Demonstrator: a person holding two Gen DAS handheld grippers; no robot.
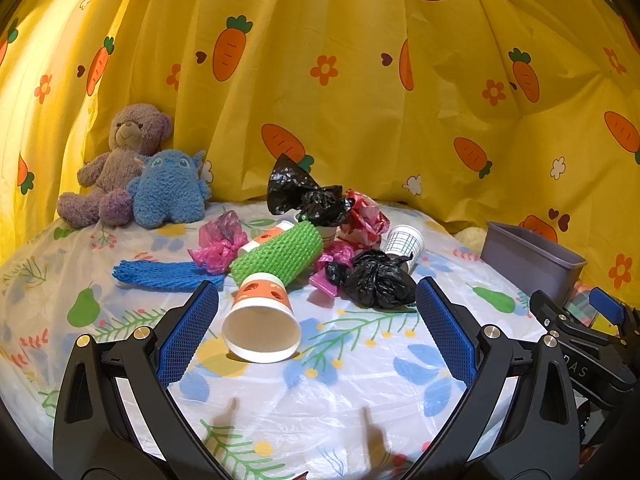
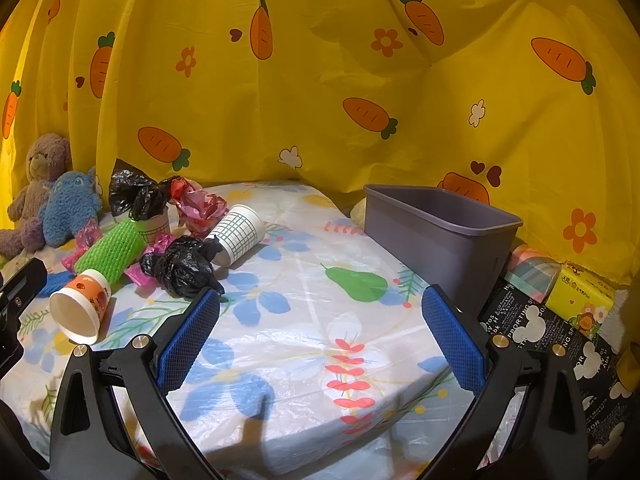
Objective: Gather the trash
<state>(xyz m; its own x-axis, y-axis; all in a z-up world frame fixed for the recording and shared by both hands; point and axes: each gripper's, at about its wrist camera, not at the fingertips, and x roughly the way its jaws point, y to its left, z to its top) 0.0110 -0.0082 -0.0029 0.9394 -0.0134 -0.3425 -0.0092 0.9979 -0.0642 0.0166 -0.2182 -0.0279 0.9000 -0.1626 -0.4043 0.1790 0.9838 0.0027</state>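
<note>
A pile of trash lies on the table: an orange-and-white paper cup point(image 1: 262, 322) on its side, a green foam net point(image 1: 278, 256), a blue foam net point(image 1: 160, 276), pink bags point(image 1: 220, 246), black bags point(image 1: 376, 278), a grid-pattern cup point(image 1: 404, 242). My left gripper point(image 1: 318, 312) is open, its fingers either side of the orange cup, just short of it. My right gripper point(image 2: 320, 316) is open and empty above bare table, right of the pile; the black bag point(image 2: 180, 266) and orange cup point(image 2: 82, 308) lie to its left. A grey bin point(image 2: 436, 232) stands at the table's right edge.
Two plush toys point(image 1: 132, 184) sit at the back left against the yellow carrot curtain point(image 1: 360, 80). A yellow tissue pack point(image 2: 580, 300) and black printed bag point(image 2: 532, 328) lie right of the bin. The right gripper's body point(image 1: 584, 344) shows in the left wrist view.
</note>
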